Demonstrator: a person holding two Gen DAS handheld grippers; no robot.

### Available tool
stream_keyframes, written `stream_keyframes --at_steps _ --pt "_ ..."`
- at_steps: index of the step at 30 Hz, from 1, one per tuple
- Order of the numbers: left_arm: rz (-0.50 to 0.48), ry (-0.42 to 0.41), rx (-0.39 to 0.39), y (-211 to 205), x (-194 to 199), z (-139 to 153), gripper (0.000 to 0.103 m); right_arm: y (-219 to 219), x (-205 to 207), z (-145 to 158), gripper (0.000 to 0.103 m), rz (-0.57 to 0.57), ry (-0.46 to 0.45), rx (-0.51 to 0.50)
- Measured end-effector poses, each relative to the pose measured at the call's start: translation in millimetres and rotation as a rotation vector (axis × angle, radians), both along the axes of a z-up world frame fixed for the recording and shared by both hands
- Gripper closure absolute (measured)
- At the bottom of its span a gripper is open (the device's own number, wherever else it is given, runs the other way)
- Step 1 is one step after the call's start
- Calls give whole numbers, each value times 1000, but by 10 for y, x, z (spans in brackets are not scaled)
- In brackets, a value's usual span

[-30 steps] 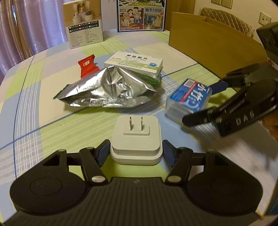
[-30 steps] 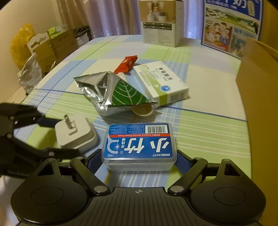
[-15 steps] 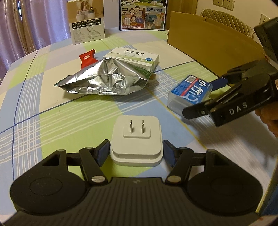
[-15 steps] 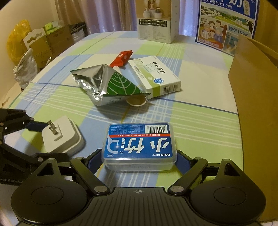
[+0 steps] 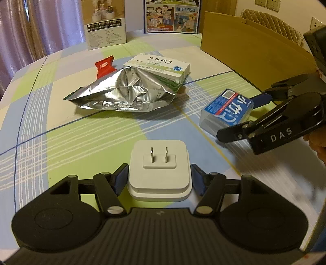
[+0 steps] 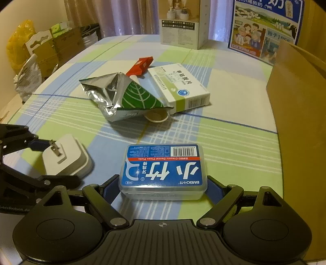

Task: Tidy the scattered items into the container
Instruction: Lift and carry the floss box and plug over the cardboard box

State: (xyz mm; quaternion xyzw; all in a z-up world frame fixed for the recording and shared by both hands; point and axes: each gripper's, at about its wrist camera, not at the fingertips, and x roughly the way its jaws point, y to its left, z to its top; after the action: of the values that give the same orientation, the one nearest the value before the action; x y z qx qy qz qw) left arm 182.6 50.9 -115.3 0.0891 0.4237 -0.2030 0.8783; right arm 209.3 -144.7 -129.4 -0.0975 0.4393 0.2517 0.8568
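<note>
My left gripper [image 5: 160, 178] is shut on a white plug adapter [image 5: 160, 170], prongs up, held above the table; it also shows in the right wrist view [image 6: 65, 159]. My right gripper [image 6: 163, 188] is shut on a blue dental floss box [image 6: 163, 170], which also shows in the left wrist view [image 5: 227, 111]. A silver foil bag [image 5: 124, 93], a white-green medicine box [image 5: 161, 66] and a red sachet [image 5: 105, 68] lie on the table ahead. The brown cardboard container [image 5: 250, 43] stands at the right, its wall close in the right wrist view [image 6: 301, 114].
A small round cap [image 6: 156, 116] lies under the foil bag's edge. A white product box [image 5: 104, 22] and a blue picture carton [image 5: 171, 16] stand at the table's far side. Boxes and bags [image 6: 36, 53] sit beyond the left table edge.
Both grippers have lifted and drawn back with their items still held; the table items look farther and lower. The floss box has moved right, nearer the cardboard container.
</note>
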Motion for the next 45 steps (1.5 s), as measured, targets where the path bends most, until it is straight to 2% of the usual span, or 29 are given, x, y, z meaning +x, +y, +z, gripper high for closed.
stream_keyframes --at_steps 11,22,28,34,45 --pt "42 -5 0 70 -133 192 43 -40 -23 234 19 -26 -44 49" --pt "35 -44 -6 -159 -240 669 43 -321 -202 1001 19 -76 -155 105" --pt "-13 -71 -10 -550 -243 991 43 -760 -317 1420 19 -133 -226 88" --pt "-70 -90 -42 -1105 -258 1271 43 -1356 -367 1658 19 -215 -251 64" --pt "-177 -108 -107 -2175 -111 1548 43 -2318 -370 1646 19 -340 -234 53"
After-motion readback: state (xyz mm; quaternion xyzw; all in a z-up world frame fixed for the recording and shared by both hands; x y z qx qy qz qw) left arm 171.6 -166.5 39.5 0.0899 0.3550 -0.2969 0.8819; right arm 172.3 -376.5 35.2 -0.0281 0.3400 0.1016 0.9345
